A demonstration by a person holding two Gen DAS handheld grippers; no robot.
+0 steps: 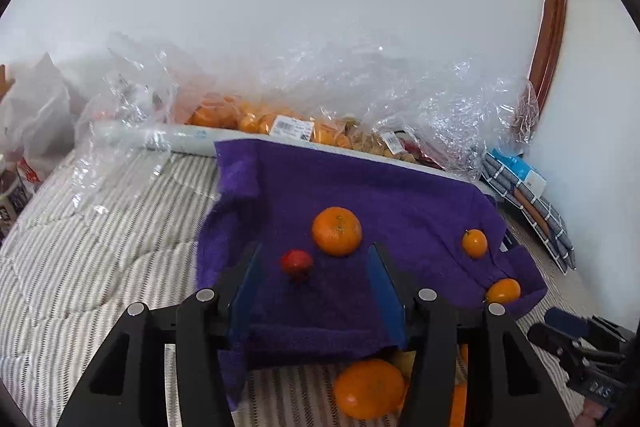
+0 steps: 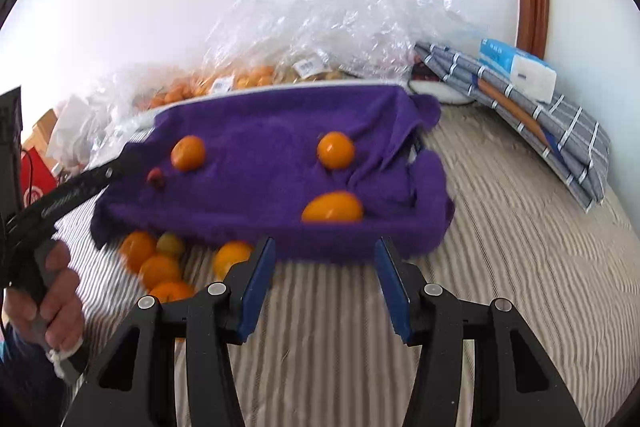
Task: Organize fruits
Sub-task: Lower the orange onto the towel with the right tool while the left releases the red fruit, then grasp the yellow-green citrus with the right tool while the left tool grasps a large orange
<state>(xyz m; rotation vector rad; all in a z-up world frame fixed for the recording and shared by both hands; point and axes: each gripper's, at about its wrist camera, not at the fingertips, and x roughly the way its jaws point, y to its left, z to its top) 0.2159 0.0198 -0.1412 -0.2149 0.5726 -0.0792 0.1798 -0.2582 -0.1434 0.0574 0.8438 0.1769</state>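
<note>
My left gripper hung with jaws apart, nothing clamped, a small red fruit between the tips on the purple towel. Big orange sat at 1 o'clock beyond. Right gripper also gaped empty; bagged fruit farthest, 12 o'clock.

Left wrist view: an orange on the bed is partly hidden under the purple towel's near edge and behind a gripper finger. Bagged fruit behind the towel is blurred by crumpled plastic. The labels are unreadable. Right wrist view: motion-blurred throughout.
</note>
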